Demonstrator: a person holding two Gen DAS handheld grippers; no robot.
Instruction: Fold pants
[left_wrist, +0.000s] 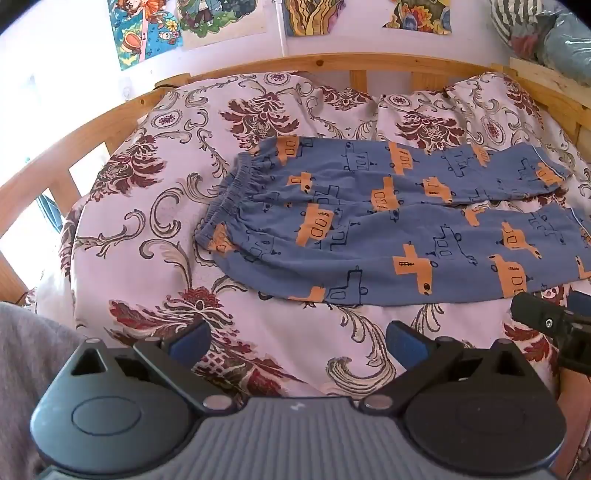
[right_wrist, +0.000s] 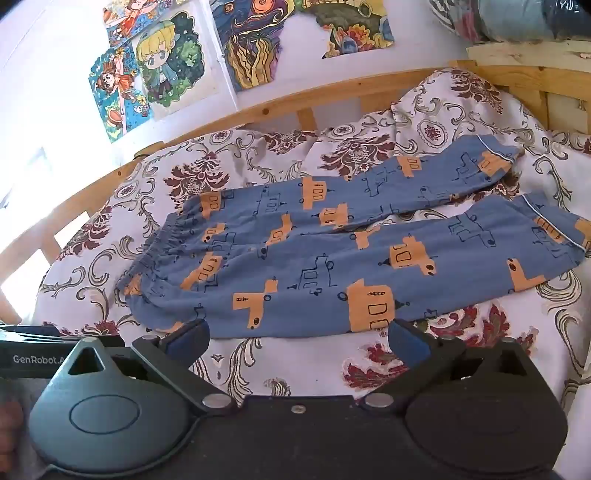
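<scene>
- Left wrist view: left gripper (left_wrist: 297, 345) jaws spread wide, nothing between them, over bare bedspread (left_wrist: 155, 206).
- Pants (left_wrist: 388, 225) lie flat on the bedspread at 12 to 2 o'clock from the gripper, apart from its fingertips (left_wrist: 188, 341); waistband (left_wrist: 231, 195) at 11 o'clock, legs run off toward 3 o'clock.
- Right gripper's finger tip shows at 3 o'clock, just beside the pants' near hem edge; contact unclear.
- Wooden bed rail (left_wrist: 332, 61) at 12 o'clock, posters (left_wrist: 147, 29) above.
- Right wrist view: right gripper (right_wrist: 297, 341) also spread wide, empty.
- Pants at 12 o'clock, near edge right at the fingertips (right_wrist: 404, 338); can't tell if touching. Waistband at 10 o'clock, cuffs (right_wrist: 554, 229) at 2 o'clock.
- Legs lie side by side, slightly parted at cuffs.
</scene>
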